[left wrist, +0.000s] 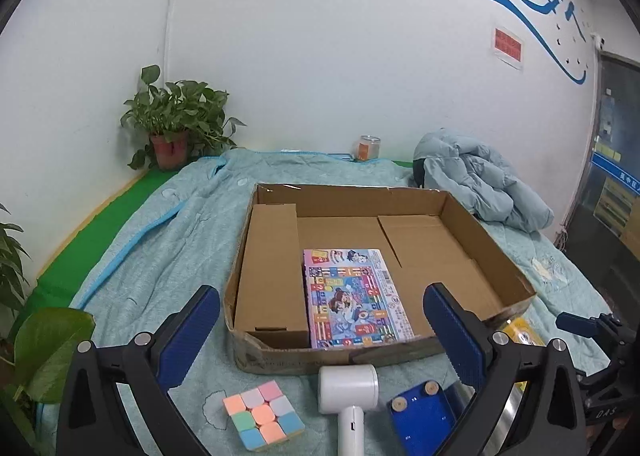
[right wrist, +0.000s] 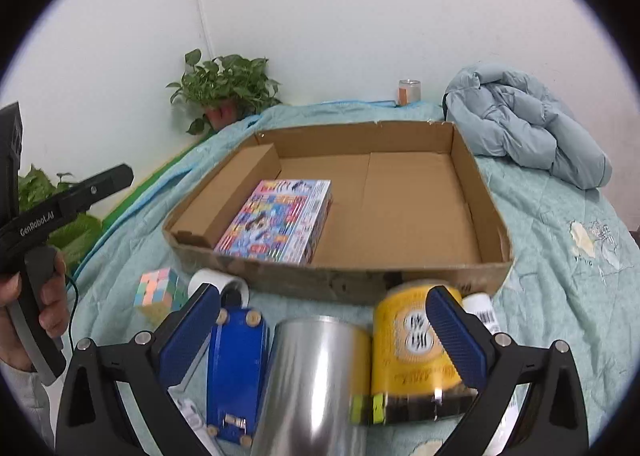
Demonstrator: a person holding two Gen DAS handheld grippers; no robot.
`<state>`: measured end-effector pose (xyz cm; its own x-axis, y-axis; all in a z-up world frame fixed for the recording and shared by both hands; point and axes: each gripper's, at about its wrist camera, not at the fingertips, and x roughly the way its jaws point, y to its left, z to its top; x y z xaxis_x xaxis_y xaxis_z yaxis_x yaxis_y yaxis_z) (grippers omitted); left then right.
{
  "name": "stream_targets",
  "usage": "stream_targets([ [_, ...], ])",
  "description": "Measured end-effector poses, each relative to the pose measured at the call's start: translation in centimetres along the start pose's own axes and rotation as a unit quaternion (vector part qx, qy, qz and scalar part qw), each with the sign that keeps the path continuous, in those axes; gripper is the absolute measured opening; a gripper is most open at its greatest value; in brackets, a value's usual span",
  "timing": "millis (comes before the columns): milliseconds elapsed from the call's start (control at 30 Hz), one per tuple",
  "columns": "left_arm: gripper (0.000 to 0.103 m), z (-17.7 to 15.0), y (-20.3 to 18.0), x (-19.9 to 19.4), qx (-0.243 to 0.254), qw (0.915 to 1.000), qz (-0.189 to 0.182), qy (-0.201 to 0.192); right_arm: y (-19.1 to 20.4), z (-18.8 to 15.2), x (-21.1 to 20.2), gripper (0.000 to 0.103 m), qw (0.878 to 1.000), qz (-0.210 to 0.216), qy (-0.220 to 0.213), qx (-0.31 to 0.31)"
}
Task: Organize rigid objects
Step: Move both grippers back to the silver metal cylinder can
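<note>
- The left gripper [left wrist: 324, 332] has its blue fingers [left wrist: 188, 336] spread wide with nothing between them; it hangs above the near edge of the cardboard tray [left wrist: 460, 215].
- The right gripper [right wrist: 324, 332] is likewise spread wide and grips nothing, its fingers [right wrist: 456, 340] standing over the row of things in front of the tray.
- The tray lies on a pale blue quilt [left wrist: 160, 240], its far wall toward 12 o'clock in both views.
- Inside it, a colourful picture box [left wrist: 356, 296] lies flat at about 7 o'clock of the tray floor, just beside a plain brown carton [left wrist: 272, 272] that runs along the wall at 9 o'clock.
- Outside the tray, at its 6 o'clock side, lie a pastel puzzle cube [left wrist: 262, 416], a white handled device [left wrist: 348, 388], a blue toy car [right wrist: 236, 368] on its side, a shiny metal can [right wrist: 316, 384] and a yellow jar [right wrist: 412, 352] touching the can.
- A small white bottle [right wrist: 478, 306] stands just behind the jar.
- In the right wrist view a hand [right wrist: 36, 304] at 9 o'clock holds the other gripper's handle.
- A puffy jacket [right wrist: 524, 123] lies at 2 o'clock, a potted plant [right wrist: 224, 91] at 11 o'clock.
</note>
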<state>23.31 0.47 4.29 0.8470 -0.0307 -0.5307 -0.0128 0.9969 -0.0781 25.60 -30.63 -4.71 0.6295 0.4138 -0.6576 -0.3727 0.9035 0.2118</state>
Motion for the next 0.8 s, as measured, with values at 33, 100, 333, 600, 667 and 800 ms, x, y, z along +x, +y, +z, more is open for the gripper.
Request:
stream_targets([
  [33,0.103,-0.3,-0.2,-0.3,0.003,1.0,-0.003,0.0,0.2,-0.5,-0.3,0.102,1.0,-0.002,0.0,-0.003],
  [100,0.102,-0.9,-0.9,-1.1,0.012,0.9999,-0.005,0.002,0.2,-1.5,-1.1,0.102,1.0,-0.005,-0.001,0.003],
  [333,0.006,-2.3,-2.9,-1.8,0.003,0.9976,-0.059,0.034,-0.1,-4.1,-2.7,0.102,0.999,-0.013,0.013,0.031],
  [600,0.102,-4.6,-5.9,-5.1,0.02,0.9966,-0.079,-0.005,0.6,-6.9,-4.7,0.089,0.999,-0.032,0.01,0.034],
  [667,0.102,-5.8,-6.7,-5.2,0.026,0.9966,-0.078,0.002,0.9,-7.5,-6.0,0.102,0.999,-0.035,-0.025,0.025],
  [800,0.102,-7.5,-7.0,-4.7,0.002,0.9953,-0.093,0.028,1.3,-7.8,-6.9,0.102,0.999,-0.026,-0.033,0.012],
])
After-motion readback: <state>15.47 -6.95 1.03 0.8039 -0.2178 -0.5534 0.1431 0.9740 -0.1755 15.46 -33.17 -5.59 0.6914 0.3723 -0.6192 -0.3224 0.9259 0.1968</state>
